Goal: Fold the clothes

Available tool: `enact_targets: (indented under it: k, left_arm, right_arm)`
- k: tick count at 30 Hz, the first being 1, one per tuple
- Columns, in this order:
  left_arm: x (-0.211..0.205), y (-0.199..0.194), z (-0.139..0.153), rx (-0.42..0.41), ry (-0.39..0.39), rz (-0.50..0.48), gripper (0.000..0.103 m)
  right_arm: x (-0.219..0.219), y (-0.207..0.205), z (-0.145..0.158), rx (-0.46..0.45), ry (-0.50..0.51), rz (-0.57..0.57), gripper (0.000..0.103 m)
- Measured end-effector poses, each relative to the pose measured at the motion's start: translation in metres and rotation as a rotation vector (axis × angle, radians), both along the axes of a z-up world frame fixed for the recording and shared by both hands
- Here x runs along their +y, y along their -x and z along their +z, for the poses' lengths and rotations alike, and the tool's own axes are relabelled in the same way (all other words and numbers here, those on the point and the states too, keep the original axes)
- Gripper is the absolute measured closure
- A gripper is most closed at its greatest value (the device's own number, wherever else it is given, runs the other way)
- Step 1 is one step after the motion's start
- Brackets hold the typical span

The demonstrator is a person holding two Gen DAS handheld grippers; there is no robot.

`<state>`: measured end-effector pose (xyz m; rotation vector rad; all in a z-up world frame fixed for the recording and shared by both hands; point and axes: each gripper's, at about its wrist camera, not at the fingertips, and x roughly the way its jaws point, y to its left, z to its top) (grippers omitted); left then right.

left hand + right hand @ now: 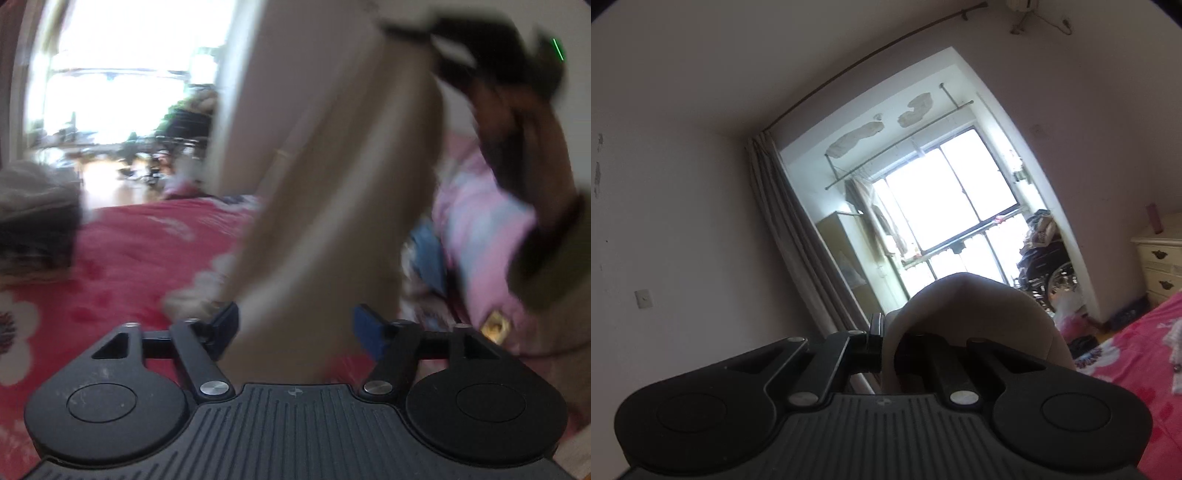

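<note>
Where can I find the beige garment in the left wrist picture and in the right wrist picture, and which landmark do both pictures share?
Left wrist view: the beige garment hangs as a long blurred strip from top right down to the middle, between the open left tongs.
Right wrist view: the beige garment bulges at lower centre, pinched in the shut right tongs.
Shared landmark: the bright window; the red floral bedspread also appears in both.
</note>
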<state>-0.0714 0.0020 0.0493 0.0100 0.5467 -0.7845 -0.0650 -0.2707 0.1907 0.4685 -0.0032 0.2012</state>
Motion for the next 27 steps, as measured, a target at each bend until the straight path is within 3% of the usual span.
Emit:
enact_targets:
  k: [4,7,9,10,11,13,15,18,27]
  left_arm:
    - [-0.043,0.008,-0.028,-0.206,-0.204,0.098,0.024]
    - [-0.060,0.010,-0.040,-0.277,-0.263,0.117,0.024]
    - [-0.063,0.013,-0.041,-0.288,-0.250,0.098,0.026]
    - [-0.063,0.013,-0.041,-0.292,-0.234,0.085,0.034]
    - [-0.061,0.012,-0.039,-0.293,-0.218,0.080,0.051]
    - [-0.054,0.013,-0.032,-0.306,-0.170,0.090,0.058]
    - [-0.050,0.015,-0.022,-0.323,-0.120,0.102,0.073]
    - [-0.043,0.014,-0.007,-0.343,-0.054,0.113,0.083]
    - [-0.011,-0.008,0.038,-0.378,0.103,0.115,0.084]
  right_arm:
    - [0.013,0.036,-0.013,-0.021,-0.017,-0.013,0.099]
    - [0.014,0.064,-0.011,-0.054,-0.045,-0.020,0.099]
    - [0.010,0.082,-0.004,-0.081,-0.051,-0.032,0.099]
    - [0.008,0.091,-0.001,-0.096,-0.053,-0.039,0.099]
    - [0.007,0.099,0.004,-0.116,-0.050,-0.045,0.099]
    - [0.005,0.115,0.013,-0.157,-0.042,-0.059,0.099]
    - [0.002,0.131,0.022,-0.198,-0.035,-0.073,0.099]
    - [0.002,0.149,0.036,-0.262,-0.017,-0.094,0.099]
    - [0.008,0.183,0.068,-0.420,0.048,-0.149,0.099]
